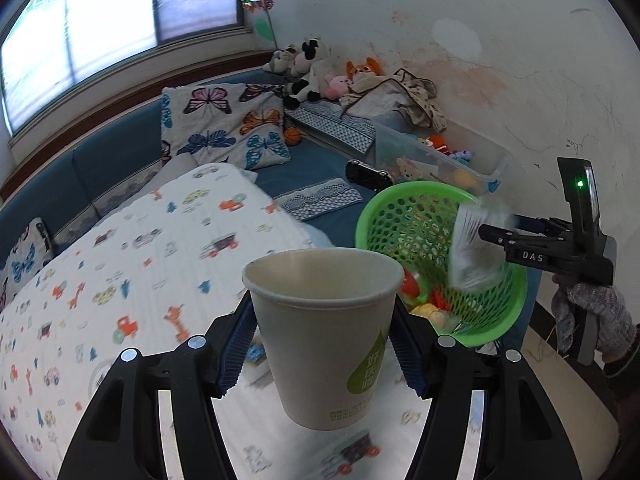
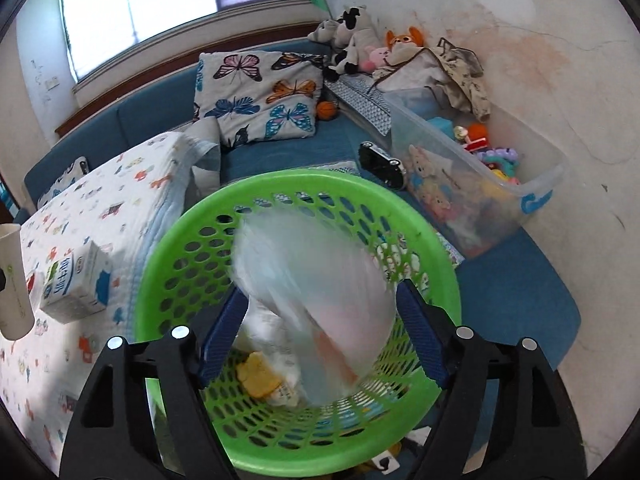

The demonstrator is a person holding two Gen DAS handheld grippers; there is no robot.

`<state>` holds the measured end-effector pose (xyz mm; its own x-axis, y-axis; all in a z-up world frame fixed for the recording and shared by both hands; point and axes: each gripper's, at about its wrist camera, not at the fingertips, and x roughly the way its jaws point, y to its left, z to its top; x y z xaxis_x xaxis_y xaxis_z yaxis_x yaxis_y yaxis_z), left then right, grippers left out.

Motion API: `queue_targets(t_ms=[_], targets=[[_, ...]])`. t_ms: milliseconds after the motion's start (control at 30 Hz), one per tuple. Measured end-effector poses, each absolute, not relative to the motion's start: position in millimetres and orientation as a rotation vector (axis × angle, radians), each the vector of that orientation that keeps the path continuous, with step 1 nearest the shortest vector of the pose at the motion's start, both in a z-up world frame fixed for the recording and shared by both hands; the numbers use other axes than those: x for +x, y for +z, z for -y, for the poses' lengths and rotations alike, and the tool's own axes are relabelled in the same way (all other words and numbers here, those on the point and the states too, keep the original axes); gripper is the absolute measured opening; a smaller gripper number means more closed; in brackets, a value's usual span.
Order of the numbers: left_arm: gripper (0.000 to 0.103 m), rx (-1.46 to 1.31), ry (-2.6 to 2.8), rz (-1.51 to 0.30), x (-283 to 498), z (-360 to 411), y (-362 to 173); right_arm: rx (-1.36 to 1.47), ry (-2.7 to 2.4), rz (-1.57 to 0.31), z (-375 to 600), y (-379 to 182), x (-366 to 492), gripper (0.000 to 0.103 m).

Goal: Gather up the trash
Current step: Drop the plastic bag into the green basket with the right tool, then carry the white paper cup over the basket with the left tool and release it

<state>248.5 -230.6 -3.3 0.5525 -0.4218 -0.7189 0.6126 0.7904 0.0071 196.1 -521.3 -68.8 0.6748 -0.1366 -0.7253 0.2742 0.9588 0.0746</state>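
My left gripper [image 1: 322, 344] is shut on a white paper cup [image 1: 326, 336] with a green drop logo, held upright above the patterned quilt [image 1: 120, 280]. The cup's side also shows at the left edge of the right wrist view [image 2: 14, 280]. The green plastic basket [image 1: 372, 216] sits to the right with wrappers and trash inside. My right gripper [image 2: 320, 328] is open over the basket [image 2: 172, 236]; a blurred clear plastic bag [image 2: 316, 296] is between its fingers, dropping into the basket. The bag also shows in the left wrist view [image 1: 474, 246] at the right gripper's tips.
A milk carton [image 2: 76, 284] lies on the quilt left of the basket. A clear bin of toys [image 2: 480, 176], a black toy car [image 2: 382, 164], a butterfly pillow [image 2: 260, 100] and plush toys [image 2: 360, 40] are behind, by the wall.
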Motion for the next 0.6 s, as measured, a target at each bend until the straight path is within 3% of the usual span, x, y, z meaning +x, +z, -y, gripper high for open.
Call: queue_targets(t_ms=[600], targets=[[0.062,0.362,-0.731,-0.812,263.8,341.3,-29.8,0.189,-0.247,-0.751,538.5,-59.2,157.4,0.084]])
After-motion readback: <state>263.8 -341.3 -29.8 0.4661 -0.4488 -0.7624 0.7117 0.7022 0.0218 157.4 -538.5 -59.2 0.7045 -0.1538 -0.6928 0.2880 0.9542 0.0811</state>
